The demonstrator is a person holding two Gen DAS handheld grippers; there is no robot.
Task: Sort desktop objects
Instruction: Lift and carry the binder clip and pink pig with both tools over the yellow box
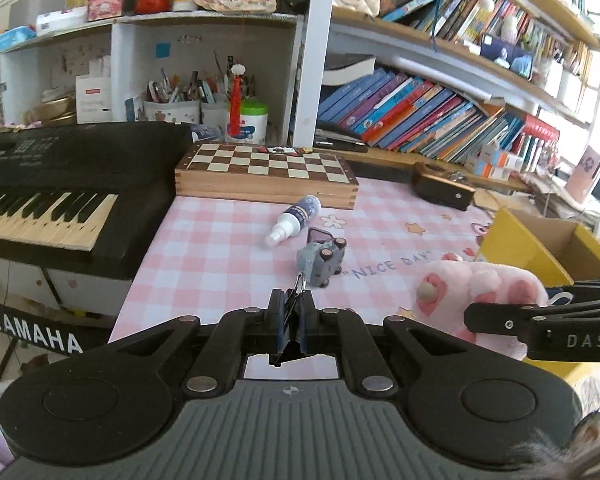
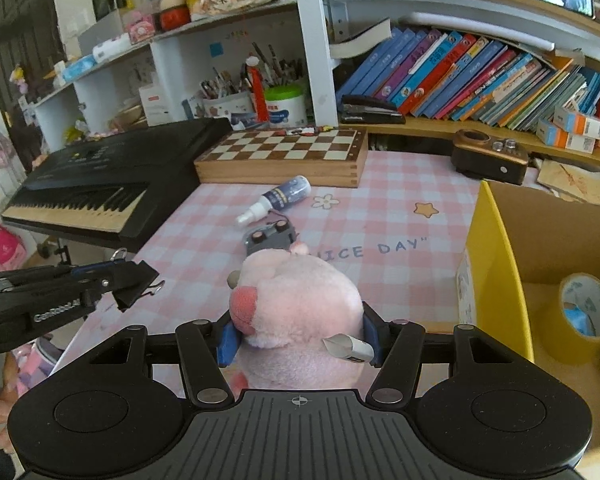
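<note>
The desk [image 2: 400, 184], under its pink checked cloth, carries everything. At its right edge stands the yellow box [image 2: 496, 276], open, with a roll of tape [image 2: 590, 312] already inside. Along the back edge lies a chessboard case [image 2: 284, 156]; off the left edge sits a keyboard [image 2: 100, 184].

The pink plush paw [image 2: 296, 300] is off the cloth, pinched between the pads of the right gripper [image 2: 296, 340] — the box opening lies just to its right, so this hand is the nearer one and its load probably goes in first.

Mid-desk, in front of the chessboard, a spray bottle [image 1: 294, 218] lies on its side, nozzle toward the keyboard, with a small grey toy [image 1: 322, 260] just beside it.

The left gripper [image 1: 291, 326] is pressed together on a black binder clip [image 1: 296, 312] — the box is well to its right, beyond the paw.
</note>
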